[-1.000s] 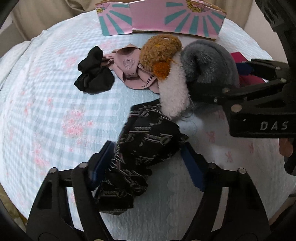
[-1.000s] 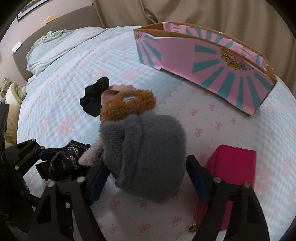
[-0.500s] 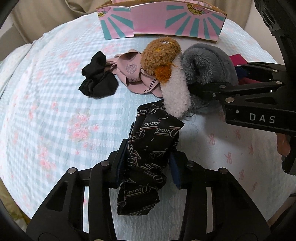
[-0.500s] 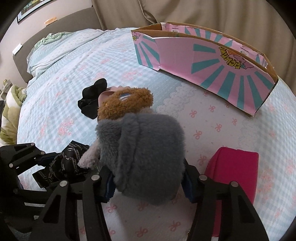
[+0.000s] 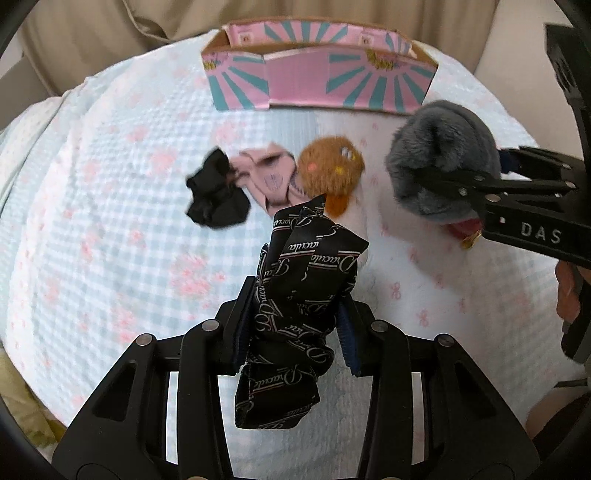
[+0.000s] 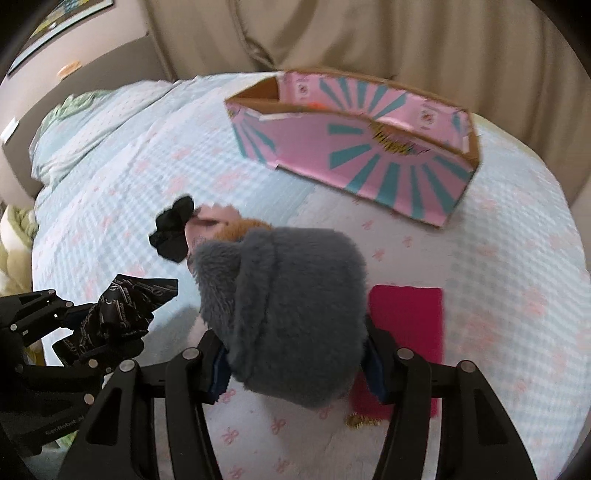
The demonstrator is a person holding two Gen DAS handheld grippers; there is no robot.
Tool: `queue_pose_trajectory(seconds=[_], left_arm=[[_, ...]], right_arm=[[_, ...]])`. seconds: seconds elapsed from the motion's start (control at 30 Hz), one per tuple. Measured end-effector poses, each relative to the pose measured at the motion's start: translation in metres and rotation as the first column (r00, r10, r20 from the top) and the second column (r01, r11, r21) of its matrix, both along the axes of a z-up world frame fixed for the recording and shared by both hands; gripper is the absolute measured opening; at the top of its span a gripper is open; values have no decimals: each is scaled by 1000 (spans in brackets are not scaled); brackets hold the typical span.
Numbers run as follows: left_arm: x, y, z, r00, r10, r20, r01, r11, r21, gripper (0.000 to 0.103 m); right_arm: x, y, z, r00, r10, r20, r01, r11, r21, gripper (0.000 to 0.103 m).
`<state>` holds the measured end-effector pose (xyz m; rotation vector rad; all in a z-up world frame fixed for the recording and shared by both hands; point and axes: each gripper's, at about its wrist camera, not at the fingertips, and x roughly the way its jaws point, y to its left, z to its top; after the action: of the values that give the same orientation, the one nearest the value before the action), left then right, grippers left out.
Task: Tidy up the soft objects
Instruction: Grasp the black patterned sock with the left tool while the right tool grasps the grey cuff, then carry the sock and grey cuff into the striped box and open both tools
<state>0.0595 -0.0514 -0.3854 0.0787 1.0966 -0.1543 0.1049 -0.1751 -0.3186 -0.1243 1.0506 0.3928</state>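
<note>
My left gripper (image 5: pixel 295 332) is shut on a black patterned cloth (image 5: pixel 306 280) with white script and holds it above the bed. My right gripper (image 6: pixel 295 362) is shut on a grey fluffy plush (image 6: pixel 288 306), lifted off the bed; the plush also shows in the left wrist view (image 5: pixel 439 158). A brown plush (image 5: pixel 330 170), a pink cloth (image 5: pixel 266 177) and a black scrunchie (image 5: pixel 214 195) lie on the bedspread. A pink and teal cardboard box (image 5: pixel 317 77) stands open at the far side; it also shows in the right wrist view (image 6: pixel 354 147).
A magenta pouch (image 6: pixel 406 317) lies on the bed under the right gripper. The pale blue checked bedspread (image 5: pixel 92 221) covers the bed. Beige curtains (image 6: pixel 369 33) hang behind the box. Crumpled bedding (image 6: pixel 74 110) lies at the far left.
Both grippers closed on their objects and lifted them: the left raised the black cloth, the right raised the grey plush off the brown plush. Both views moved up and back.
</note>
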Motion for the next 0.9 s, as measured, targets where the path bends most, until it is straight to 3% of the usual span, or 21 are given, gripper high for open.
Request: queue_pose_trajectory(seconds=[0.4, 0.47, 0.6, 0.9], left_arm=[[26, 17, 111, 996, -33, 87, 37, 998, -46, 36], [36, 22, 131, 997, -30, 73, 37, 996, -85, 36], [52, 27, 171, 995, -43, 95, 52, 994, -93, 36], [92, 26, 240, 980, -100, 173, 117, 989, -91, 36]], right_arm=[[-18, -5, 107, 972, -227, 55, 227, 974, 13, 54], [-19, -4, 131, 956, -287, 62, 287, 958, 11, 54], [-16, 0, 170, 918, -390, 68, 391, 920, 2, 54], [9, 4, 231, 864, -494, 99, 494, 869, 29, 54]])
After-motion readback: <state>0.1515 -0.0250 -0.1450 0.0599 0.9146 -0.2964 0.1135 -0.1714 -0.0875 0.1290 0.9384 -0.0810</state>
